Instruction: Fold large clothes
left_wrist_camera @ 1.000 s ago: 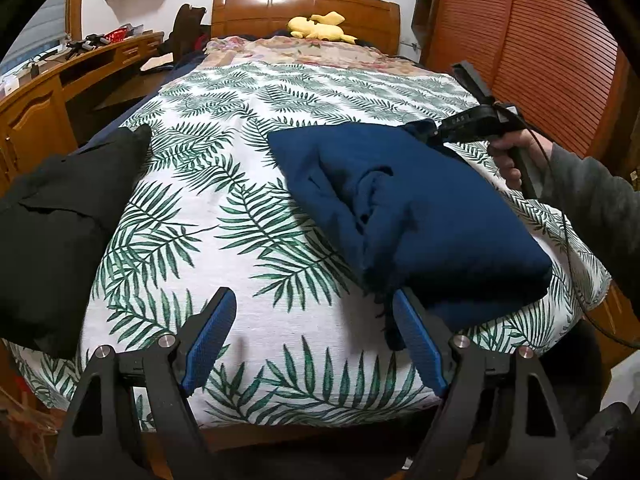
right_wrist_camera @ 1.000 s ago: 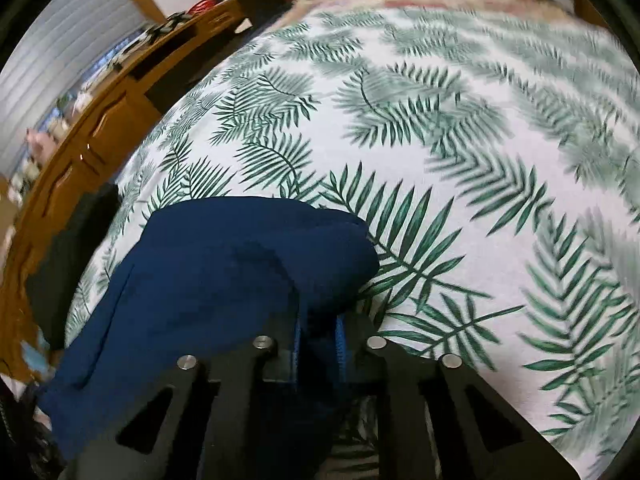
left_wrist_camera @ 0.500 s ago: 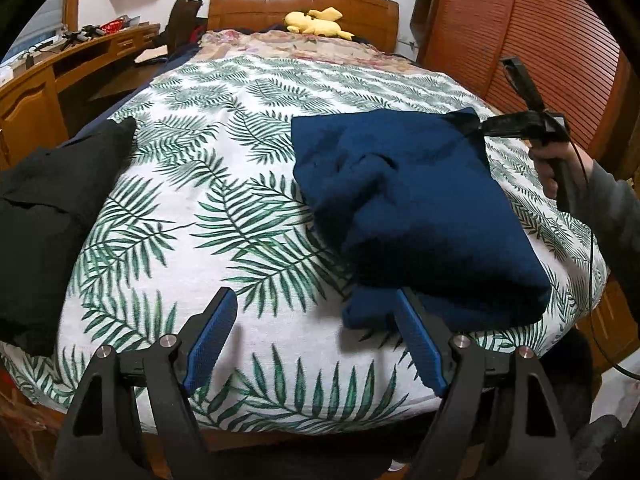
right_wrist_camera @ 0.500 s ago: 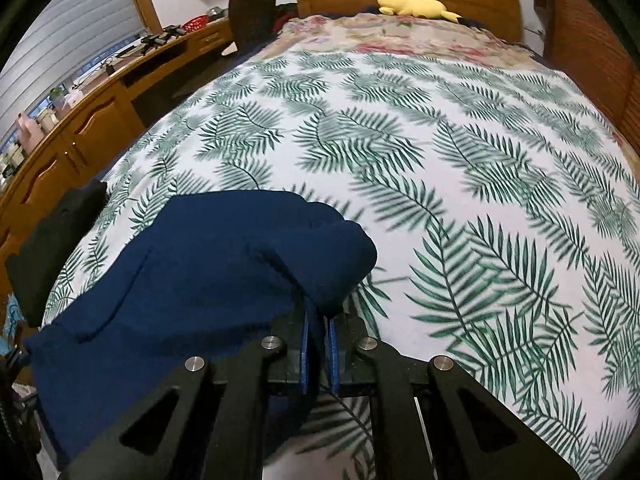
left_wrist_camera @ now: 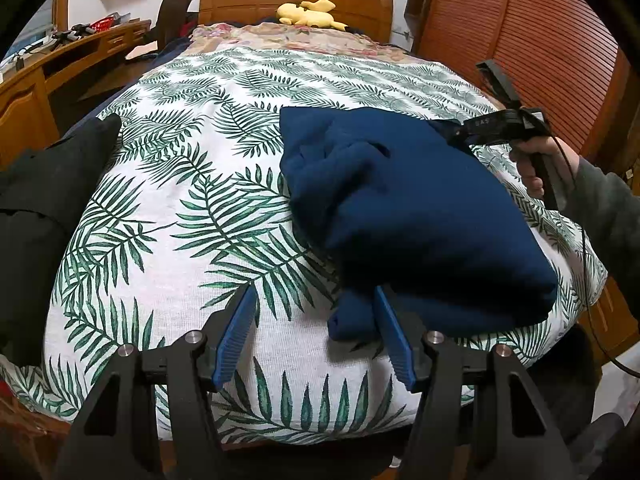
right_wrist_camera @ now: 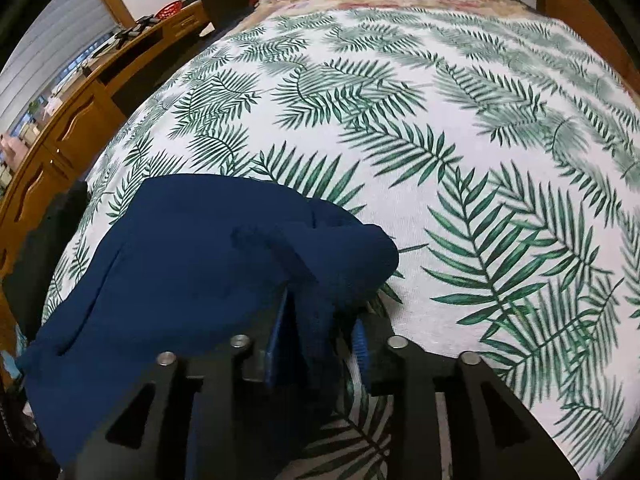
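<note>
— Grippers first: how do they sit?

— Both tilt down at the bed. The left gripper [left_wrist_camera: 314,330], black frame with ribbed blue pads, hangs over the near edge of the white bedspread printed with green palm leaves [left_wrist_camera: 192,240]. Its jaws have just been closing but stand apart; a small rolled end of cloth lies between them against the right-hand pad, with the other pad clear of it.

— And the right?

— The right gripper [right_wrist_camera: 320,332] has just been opening. A fold of cloth lies loosely between its parted blue pads, unpinched. In the left view a hand [left_wrist_camera: 540,164] in a grey sleeve holds it by the bedspread's right edge.

— Where is the garment?

— The dark navy, soft knitted garment [left_wrist_camera: 408,208] lies folded into a thick, rumpled bundle on the right half of the bedspread, reaching from the near edge to the right gripper at its far corner.

— Anything else?

— A black garment [left_wrist_camera: 36,208] slumps over the left edge.
</note>
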{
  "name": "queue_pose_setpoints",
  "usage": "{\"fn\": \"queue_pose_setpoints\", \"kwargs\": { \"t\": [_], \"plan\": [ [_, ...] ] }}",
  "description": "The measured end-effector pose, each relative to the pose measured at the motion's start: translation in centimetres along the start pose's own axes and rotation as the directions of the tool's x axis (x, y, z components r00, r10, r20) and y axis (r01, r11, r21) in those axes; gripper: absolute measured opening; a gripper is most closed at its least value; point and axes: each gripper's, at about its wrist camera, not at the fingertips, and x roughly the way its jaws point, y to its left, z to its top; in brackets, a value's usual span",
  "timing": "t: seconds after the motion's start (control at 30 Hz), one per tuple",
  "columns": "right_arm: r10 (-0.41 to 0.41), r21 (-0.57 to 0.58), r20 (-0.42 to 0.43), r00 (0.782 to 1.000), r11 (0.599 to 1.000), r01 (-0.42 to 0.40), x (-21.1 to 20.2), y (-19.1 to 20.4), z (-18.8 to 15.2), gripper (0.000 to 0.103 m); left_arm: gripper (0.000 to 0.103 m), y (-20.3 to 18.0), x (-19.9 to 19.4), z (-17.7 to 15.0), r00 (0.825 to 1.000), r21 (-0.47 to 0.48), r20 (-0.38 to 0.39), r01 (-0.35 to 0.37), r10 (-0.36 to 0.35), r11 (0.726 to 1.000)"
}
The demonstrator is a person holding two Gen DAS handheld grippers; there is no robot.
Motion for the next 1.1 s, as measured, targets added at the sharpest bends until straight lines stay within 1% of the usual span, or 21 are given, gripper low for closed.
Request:
{"fn": "queue_pose_setpoints", "kwargs": {
  "t": [0.07, 0.13, 0.2, 0.23, 0.27, 0.33, 0.4, 0.43, 0.47, 0.5, 0.57, 0.6, 0.63, 0.67, 0.7, 0.83, 0.93, 1.0, 1.1],
  "plan": [
    [0.001, 0.020, -0.006, 1.000, 1.000, -0.001, 0.6, -0.5, 0.0, 0.045, 0.062, 0.0, 0.0, 0.0, 1.000, -0.002, -0.001, 0.002, -0.002, 1.000],
    [0.002, 0.039, -0.009, 1.000, 0.999, -0.002, 1.0, -1.0, 0.1, 0.051, 0.062, 0.1, 0.0, 0.0, 1.000, -0.008, 0.000, 0.008, -0.008, 1.000],
    [0.026, 0.065, -0.009, 1.000, 0.998, -0.025, 1.3, -1.5, 0.0, 0.051, 0.061, 0.0, 0.2, 0.0, 1.000, -0.014, 0.000, 0.023, -0.023, 1.000],
    [0.035, 0.074, -0.008, 0.999, 0.997, -0.035, 1.2, -1.6, -0.1, 0.051, 0.056, -0.2, 0.2, -0.1, 0.999, -0.017, -0.002, 0.044, -0.044, 0.999],
    [0.045, 0.081, -0.008, 0.999, 0.996, -0.044, 1.2, -1.8, -0.1, 0.051, 0.055, -0.2, 0.3, -0.2, 0.998, -0.019, -0.005, 0.058, -0.058, 0.998],
    [0.073, 0.097, -0.009, 0.997, 0.993, -0.072, 1.4, -2.0, -0.1, 0.051, 0.054, -0.3, 0.5, -0.3, 0.997, -0.027, -0.010, 0.076, -0.077, 0.997],
    [0.123, 0.117, -0.015, 0.992, 0.986, -0.120, 1.3, -2.1, -0.3, 0.051, 0.054, -0.4, 0.8, -0.6, 0.995, -0.043, -0.016, 0.093, -0.094, 0.995],
    [0.151, 0.126, -0.021, 0.988, 0.981, -0.147, 1.4, -2.1, -0.4, 0.047, 0.053, -0.4, 1.0, -0.7, 0.994, -0.050, -0.018, 0.103, -0.104, 0.993],
    [0.182, 0.129, -0.024, 0.983, 0.976, -0.177, 1.6, -2.1, -0.4, 0.037, 0.051, -0.3, 1.2, -0.7, 0.993, -0.056, -0.019, 0.119, -0.120, 0.991],
    [0.189, 0.117, -0.016, 0.982, 0.976, -0.185, 1.5, -1.8, -0.5, 0.033, 0.048, -0.4, 1.3, -0.8, 0.992, -0.058, -0.016, 0.127, -0.129, 0.990],
    [0.167, 0.073, 0.001, 0.986, 0.983, -0.167, 1.2, -1.3, -0.6, 0.018, 0.032, -0.2, 1.7, -0.8, 0.983, -0.080, -0.016, 0.179, -0.181, 0.981],
    [0.150, 0.056, 0.013, 0.989, 0.987, -0.151, 1.0, -1.0, -0.7, 0.014, 0.028, -0.1, 1.8, -0.7, 0.982, -0.091, -0.015, 0.187, -0.189, 0.978],
    [0.134, 0.045, 0.027, 0.991, 0.990, -0.135, 0.6, -0.9, -0.6, 0.010, 0.017, 0.1, 1.8, -0.7, 0.979, -0.097, -0.009, 0.200, -0.202, 0.975],
    [0.125, 0.034, 0.042, 0.991, 0.991, -0.127, 0.2, -0.6, -0.6, 0.008, 0.013, 0.1, 1.6, -0.5, 0.979, -0.094, -0.002, 0.203, -0.204, 0.975],
    [0.114, 0.021, 0.068, 0.991, 0.993, -0.115, -0.4, -0.4, -0.5, 0.008, 0.012, 0.2, 1.4, -0.4, 0.979, -0.092, 0.011, 0.204, -0.204, 0.975],
    [0.093, -0.011, 0.143, 0.985, 0.996, -0.092, -2.3, 1.4, 0.2, 0.007, 0.010, -0.2, -0.1, 0.1, 0.979, -0.071, 0.070, 0.197, -0.192, 0.978],
    [0.089, -0.047, 0.190, 0.978, 0.996, -0.081, -3.5, 3.7, 0.9, 0.007, 0.009, -0.1, -1.5, 0.7, 0.978, -0.057, 0.117, 0.178, -0.171, 0.982],
    [0.111, -0.073, 0.207, 0.972, 0.993, -0.098, -3.9, 5.2, 1.5, 0.007, 0.009, 0.5, -2.5, 1.1, 0.977, -0.059, 0.155, 0.153, -0.143, 0.986],
    [0.143, -0.118, 0.231, 0.962, 0.986, -0.119, -3.9, 8.0, 2.7, 0.007, 0.009, 2.8, -3.7, 2.1, 0.977, -0.090, 0.191, 0.112, -0.094, 0.990]
  ]
}}
